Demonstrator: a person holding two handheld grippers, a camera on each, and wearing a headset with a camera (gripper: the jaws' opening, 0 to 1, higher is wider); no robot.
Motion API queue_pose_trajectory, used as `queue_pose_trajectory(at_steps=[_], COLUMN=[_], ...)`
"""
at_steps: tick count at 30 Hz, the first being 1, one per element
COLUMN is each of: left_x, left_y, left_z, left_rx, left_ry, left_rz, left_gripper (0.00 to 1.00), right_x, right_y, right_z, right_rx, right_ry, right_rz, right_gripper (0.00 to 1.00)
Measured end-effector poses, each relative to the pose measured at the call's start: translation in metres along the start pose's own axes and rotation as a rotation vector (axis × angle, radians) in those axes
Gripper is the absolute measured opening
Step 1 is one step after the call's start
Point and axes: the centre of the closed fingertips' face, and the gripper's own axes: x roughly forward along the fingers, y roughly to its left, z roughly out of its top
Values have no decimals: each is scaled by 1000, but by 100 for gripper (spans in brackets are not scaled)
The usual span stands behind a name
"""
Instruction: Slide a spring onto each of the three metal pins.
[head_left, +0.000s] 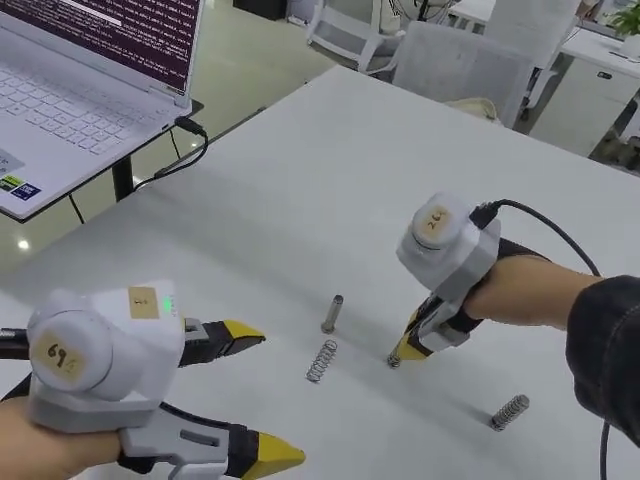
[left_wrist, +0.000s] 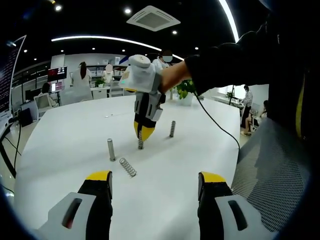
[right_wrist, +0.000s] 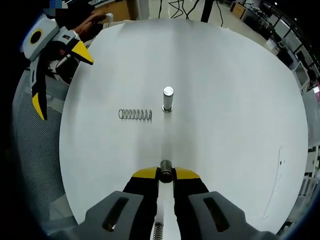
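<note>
Right hand-held gripper (right_wrist: 166, 177): jaws closed on a spring (right_wrist: 166, 166), long axis upright, lower end on the surface (head_left: 330, 170).
Left hand-held gripper (left_wrist: 155, 186): jaws wide apart, holding nothing.
Bare pin (head_left: 332, 313): stands upright.
Loose spring (head_left: 321, 360): lies flat just beside the pin, one end pointing at its base.

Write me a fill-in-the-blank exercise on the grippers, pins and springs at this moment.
1. The right gripper is shut on a ____.
2. The left gripper has its jaws ____.
3. The bare pin stands ____ on the table.
4. The loose spring lies flat, held by ____ gripper.

Missing words: spring; open; upright; neither.
</note>
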Motion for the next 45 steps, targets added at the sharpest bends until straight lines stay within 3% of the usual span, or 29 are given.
queue_pose_trajectory(at_steps=[13,22,45], left_x=[0,0,4], left_y=[0,-1,6], left_z=[-2,-2,0], left_rx=[-4,-6,-6], left_ry=[2,5,12], left_rz=[-1,-2,-2], left_gripper=[65,64,63], right_x=[0,0,-17], right_y=[3,6,5], right_z=[0,-1,2], right_rx=[-11,-19,-13], right_ry=[-7,-19,-73], right_rz=[11,14,-22], right_gripper=[9,19,33])
